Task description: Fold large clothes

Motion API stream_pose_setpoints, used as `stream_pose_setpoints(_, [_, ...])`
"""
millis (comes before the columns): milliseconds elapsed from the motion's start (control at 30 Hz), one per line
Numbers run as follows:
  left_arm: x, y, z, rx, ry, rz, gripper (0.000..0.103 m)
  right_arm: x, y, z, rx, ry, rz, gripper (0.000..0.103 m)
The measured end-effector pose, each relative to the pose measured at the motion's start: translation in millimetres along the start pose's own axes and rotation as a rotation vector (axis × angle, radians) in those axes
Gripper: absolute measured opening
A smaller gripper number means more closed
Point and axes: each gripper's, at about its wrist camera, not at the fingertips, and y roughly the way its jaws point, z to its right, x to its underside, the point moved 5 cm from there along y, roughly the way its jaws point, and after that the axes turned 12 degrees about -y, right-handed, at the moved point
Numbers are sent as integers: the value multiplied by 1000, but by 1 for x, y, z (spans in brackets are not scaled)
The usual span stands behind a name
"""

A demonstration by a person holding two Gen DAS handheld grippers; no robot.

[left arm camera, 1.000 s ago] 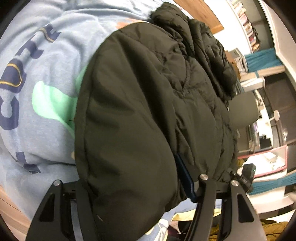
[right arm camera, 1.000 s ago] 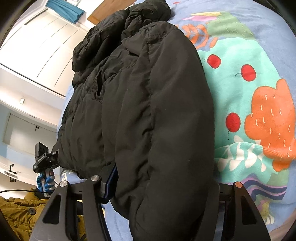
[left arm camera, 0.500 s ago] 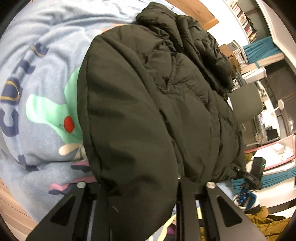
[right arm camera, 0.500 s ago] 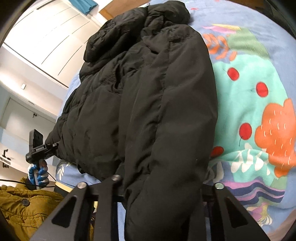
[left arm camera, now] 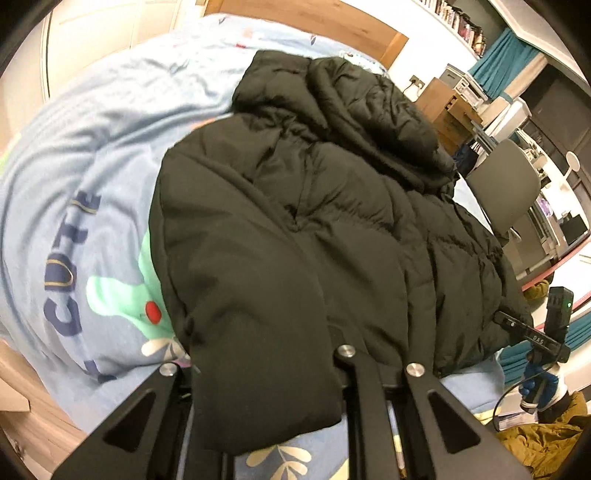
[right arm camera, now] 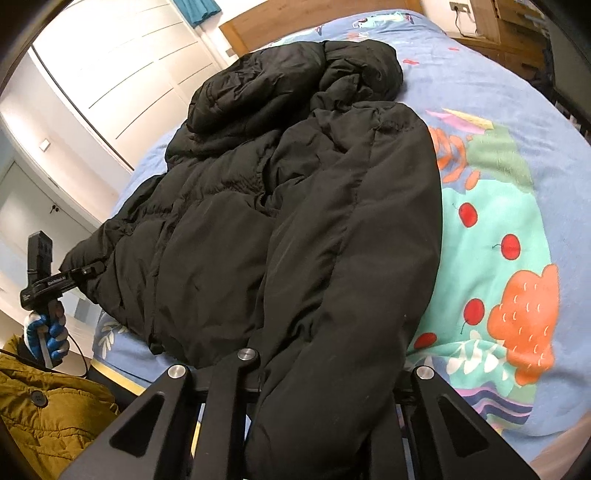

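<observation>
The left gripper is clamped on one sleeve of the black puffer jacket, and the right gripper is clamped on the other sleeve. The jacket lies spread on a bed's blue duvet, hood toward the wooden headboard. Dark letters printed on the duvet read "CUTE"; an ochre coat lies beside the bed.

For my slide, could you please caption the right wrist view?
Right tool grips a sleeve of the black puffer jacket spread on a patterned bedspread.
</observation>
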Motion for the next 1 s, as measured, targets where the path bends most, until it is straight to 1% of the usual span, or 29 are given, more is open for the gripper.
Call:
stream_pose_setpoints(133, [-2,-10,5,26,11,30,14,-3,-7,-1,14,18,23,15])
stream_pose_setpoints(400, [-12,-22,16,35,61,101,13,-23,-17,-5,42,53,63,14])
stream_pose_setpoints(700, [-26,-34,30,-4,136,170,13,-55,-27,-7,68,70,99,14])
stream_pose_setpoints(1000, [-39,-43,52,-50,195,215,13,-69,-24,1,60,73,106,13])
